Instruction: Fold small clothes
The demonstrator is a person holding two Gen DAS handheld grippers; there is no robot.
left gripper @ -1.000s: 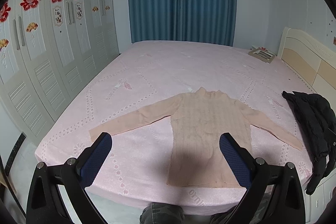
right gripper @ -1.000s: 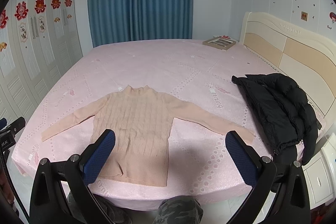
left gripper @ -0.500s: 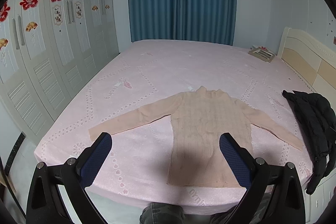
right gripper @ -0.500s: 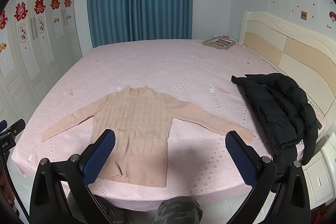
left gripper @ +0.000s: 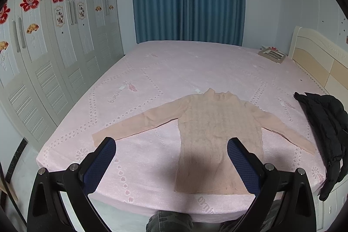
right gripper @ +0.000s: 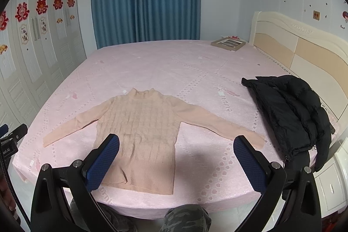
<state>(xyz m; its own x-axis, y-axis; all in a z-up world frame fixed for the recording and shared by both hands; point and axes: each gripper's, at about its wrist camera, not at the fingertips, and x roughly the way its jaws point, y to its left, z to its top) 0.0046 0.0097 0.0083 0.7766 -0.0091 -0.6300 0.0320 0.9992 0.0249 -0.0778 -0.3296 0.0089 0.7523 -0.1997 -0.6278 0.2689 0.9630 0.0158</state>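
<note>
A small peach knit sweater (left gripper: 219,129) (right gripper: 141,129) lies flat on the pink bed (left gripper: 195,71) (right gripper: 174,71), collar away from me, hem at the near edge, both sleeves spread outward. My left gripper (left gripper: 170,146) hangs open above the near edge, its blue-padded fingers (left gripper: 102,162) straddling the left sleeve cuff and the sweater's body without touching. My right gripper (right gripper: 176,146) is open too, held above the hem and the right sleeve cuff. Nothing is between either pair of fingers.
A black puffer jacket (left gripper: 324,123) (right gripper: 291,114) drapes over the bed's right side. A flat box (right gripper: 228,43) rests at the far right corner by the headboard (right gripper: 300,51). White wardrobes (left gripper: 54,47) line the left wall. The person's camouflage trousers (right gripper: 184,219) show below.
Both views have barely shifted; the grippers stay open and the sweater lies unchanged.
</note>
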